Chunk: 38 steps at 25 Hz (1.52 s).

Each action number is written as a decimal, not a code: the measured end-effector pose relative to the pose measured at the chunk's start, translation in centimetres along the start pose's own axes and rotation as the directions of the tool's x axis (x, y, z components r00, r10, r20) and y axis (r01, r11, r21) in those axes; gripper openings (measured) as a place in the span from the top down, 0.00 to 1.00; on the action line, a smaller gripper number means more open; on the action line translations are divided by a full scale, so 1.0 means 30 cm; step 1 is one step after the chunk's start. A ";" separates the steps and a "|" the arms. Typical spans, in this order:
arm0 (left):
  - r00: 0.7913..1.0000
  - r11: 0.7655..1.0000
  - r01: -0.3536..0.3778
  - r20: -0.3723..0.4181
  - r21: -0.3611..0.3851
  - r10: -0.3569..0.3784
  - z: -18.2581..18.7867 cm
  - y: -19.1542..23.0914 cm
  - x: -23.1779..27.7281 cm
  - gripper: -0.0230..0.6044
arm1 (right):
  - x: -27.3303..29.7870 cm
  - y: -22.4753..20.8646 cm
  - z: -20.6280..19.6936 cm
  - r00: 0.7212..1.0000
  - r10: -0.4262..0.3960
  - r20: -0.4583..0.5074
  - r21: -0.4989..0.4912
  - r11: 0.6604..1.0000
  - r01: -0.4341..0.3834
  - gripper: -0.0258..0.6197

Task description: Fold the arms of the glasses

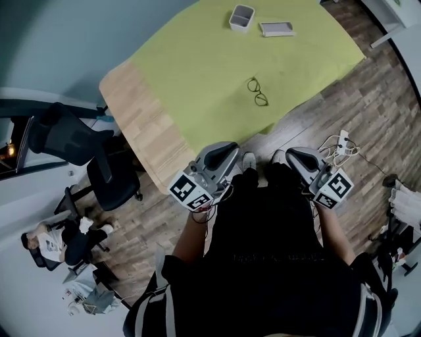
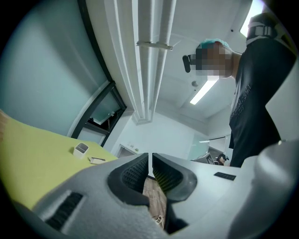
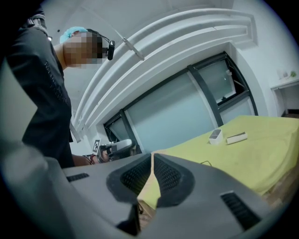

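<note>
The head view looks steeply down over the person's (image 1: 263,263) own torso, taking in the near edge of the table (image 1: 141,125) and the floor (image 1: 342,105). The left gripper view sits close behind the left gripper (image 2: 150,161) and tilts up toward the ceiling (image 2: 154,70), with the table at its left. The right gripper view, close behind the right gripper (image 3: 153,158), tilts up too, with the table at its right. All three share the yellow-green cloth (image 1: 197,59), with the white container (image 1: 241,18) and flat box (image 1: 276,28) at its far end.
</note>
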State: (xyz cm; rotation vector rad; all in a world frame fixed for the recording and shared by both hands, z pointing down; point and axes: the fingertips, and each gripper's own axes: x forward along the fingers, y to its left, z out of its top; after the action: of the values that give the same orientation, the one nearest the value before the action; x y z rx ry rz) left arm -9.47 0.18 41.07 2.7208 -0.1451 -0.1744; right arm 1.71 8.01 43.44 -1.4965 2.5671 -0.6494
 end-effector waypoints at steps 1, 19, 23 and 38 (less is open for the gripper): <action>1.000 1.000 -0.009 0.000 0.001 0.009 -0.002 0.003 -0.003 0.90 | 0.007 -0.005 0.001 1.000 0.007 -0.007 -0.006 1.000 -0.007 0.91; 0.969 0.966 -0.248 0.017 0.079 0.247 0.004 0.089 0.136 0.90 | 0.168 -0.256 0.010 0.967 0.213 -0.140 -0.011 0.976 -0.217 0.91; 0.952 0.946 -0.305 0.020 0.109 0.305 -0.017 0.110 0.195 0.90 | 0.184 -0.320 0.009 0.945 0.266 -0.188 -0.037 0.960 -0.277 0.91; 0.905 0.902 -0.400 -0.087 0.162 0.417 -0.182 0.203 0.263 0.93 | 0.308 -0.503 -0.145 0.890 0.244 -0.385 -0.114 0.945 -0.308 0.91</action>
State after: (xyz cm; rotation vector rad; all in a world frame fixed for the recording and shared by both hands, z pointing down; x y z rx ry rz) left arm -1.35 -4.23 47.70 2.7542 -0.7131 0.1270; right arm 7.87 -4.92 54.69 -1.0919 3.1146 -0.7443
